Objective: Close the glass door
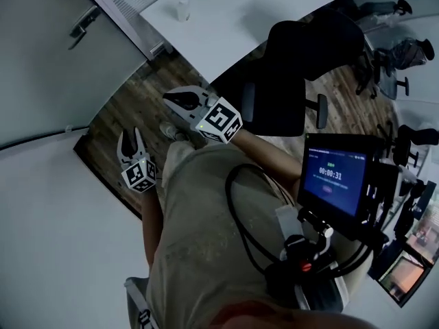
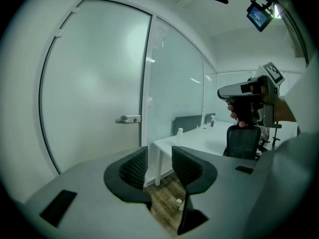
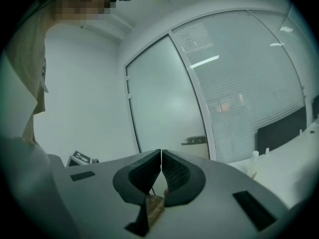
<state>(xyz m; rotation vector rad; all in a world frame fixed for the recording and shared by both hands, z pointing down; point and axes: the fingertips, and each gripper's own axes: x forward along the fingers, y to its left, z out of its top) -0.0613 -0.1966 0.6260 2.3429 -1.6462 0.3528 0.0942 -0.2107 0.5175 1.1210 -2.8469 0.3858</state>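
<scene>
The frosted glass door (image 2: 94,88) fills the left of the left gripper view, its metal lever handle (image 2: 128,119) near its right edge, which lies along the frame post. Both grippers are well short of it. My left gripper (image 2: 159,164) is open with nothing between its fingers; in the head view it (image 1: 130,140) hangs over the wooden floor. My right gripper (image 3: 161,156) is shut with its tips touching and empty, pointing toward the door (image 3: 164,103) and its handle (image 3: 194,140). From above, the right gripper (image 1: 171,98) is ahead of the left, and the handle (image 1: 84,23) shows at top left.
A white table (image 1: 274,12) with a small bottle (image 1: 182,9) stands behind the slatted glass wall (image 2: 174,83). A black office chair (image 1: 295,67) is close on my right, with more chairs (image 1: 391,60) beyond. A timer screen (image 1: 336,177) hangs at the person's chest.
</scene>
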